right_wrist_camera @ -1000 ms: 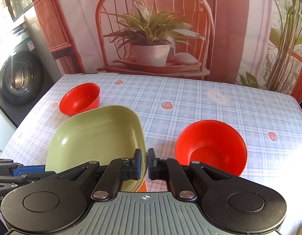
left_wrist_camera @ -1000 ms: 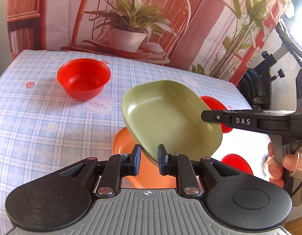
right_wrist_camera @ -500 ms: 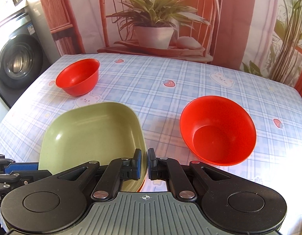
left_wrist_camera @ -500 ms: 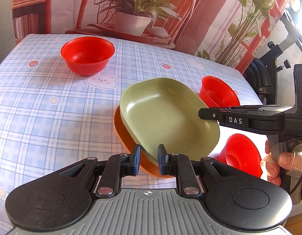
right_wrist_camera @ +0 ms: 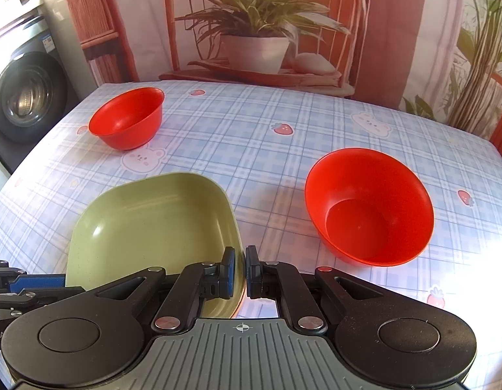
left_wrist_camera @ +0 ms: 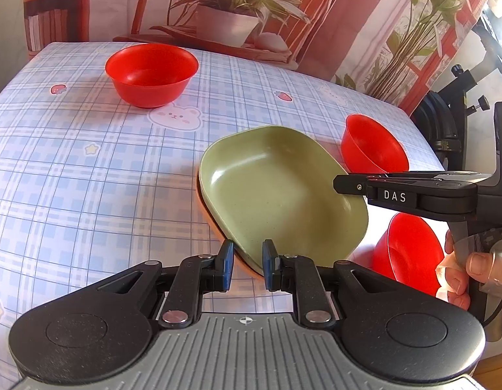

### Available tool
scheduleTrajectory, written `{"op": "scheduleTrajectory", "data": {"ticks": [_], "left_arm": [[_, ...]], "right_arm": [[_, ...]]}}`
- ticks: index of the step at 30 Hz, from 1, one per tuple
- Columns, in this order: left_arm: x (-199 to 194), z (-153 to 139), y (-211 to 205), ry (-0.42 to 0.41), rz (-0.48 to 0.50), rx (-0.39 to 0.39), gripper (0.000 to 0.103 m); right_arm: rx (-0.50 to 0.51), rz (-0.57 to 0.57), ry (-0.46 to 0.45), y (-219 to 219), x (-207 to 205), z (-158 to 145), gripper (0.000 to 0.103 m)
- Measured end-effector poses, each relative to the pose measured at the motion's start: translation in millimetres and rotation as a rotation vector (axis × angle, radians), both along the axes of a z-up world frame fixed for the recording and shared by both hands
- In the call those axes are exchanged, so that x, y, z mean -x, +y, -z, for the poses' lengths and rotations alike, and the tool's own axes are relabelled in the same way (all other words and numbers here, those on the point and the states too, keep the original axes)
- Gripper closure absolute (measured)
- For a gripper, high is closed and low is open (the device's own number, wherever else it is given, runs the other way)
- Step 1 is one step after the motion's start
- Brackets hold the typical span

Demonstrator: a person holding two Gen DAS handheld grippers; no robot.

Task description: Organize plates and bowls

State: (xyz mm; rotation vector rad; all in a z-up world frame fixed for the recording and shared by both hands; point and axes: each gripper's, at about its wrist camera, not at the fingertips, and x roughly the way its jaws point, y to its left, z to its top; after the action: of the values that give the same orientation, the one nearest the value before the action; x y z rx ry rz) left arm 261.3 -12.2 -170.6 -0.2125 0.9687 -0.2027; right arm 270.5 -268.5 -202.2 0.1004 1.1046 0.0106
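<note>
**Green plate gripped at two rims, nested on the orange plate**

The green plate (left_wrist_camera: 277, 191) sits on top of an orange plate (left_wrist_camera: 218, 227), of which only a thin rim shows under its left and near sides. Both lie near the table's (left_wrist_camera: 72, 169) front edge, towards the right corner. The left gripper (left_wrist_camera: 247, 265) has its two fingers clenched on the near rim of the green plate, one pad inside the rim and one outside. The right gripper (right_wrist_camera: 240, 271) grasps the plate's right rim in the same way, its pads almost meeting across the thin edge; in the left wrist view it reaches in from the right as a dark bar marked DAS, with the person's hand (left_wrist_camera: 472, 269) on its handle.

Three red bowls stand on the checked tablecloth. The far red bowl (left_wrist_camera: 151, 73) is near the table's back left corner, well apart from the plates. The middle red bowl (left_wrist_camera: 373, 144) stands close to the right edge, just beyond the green plate. The near red bowl (left_wrist_camera: 410, 253) is at the front right corner, partly behind the right gripper
</note>
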Motion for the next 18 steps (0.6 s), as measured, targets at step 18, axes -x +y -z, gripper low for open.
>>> {"op": "scheduleTrajectory", "data": {"ticks": [18], "left_arm": [[5.4, -10.7, 3.2, -0.06, -0.038, -0.025, 0.083]], "right_arm": [[0.012, 0.036, -0.102, -10.9, 17.0, -30.6, 0.093]]}}
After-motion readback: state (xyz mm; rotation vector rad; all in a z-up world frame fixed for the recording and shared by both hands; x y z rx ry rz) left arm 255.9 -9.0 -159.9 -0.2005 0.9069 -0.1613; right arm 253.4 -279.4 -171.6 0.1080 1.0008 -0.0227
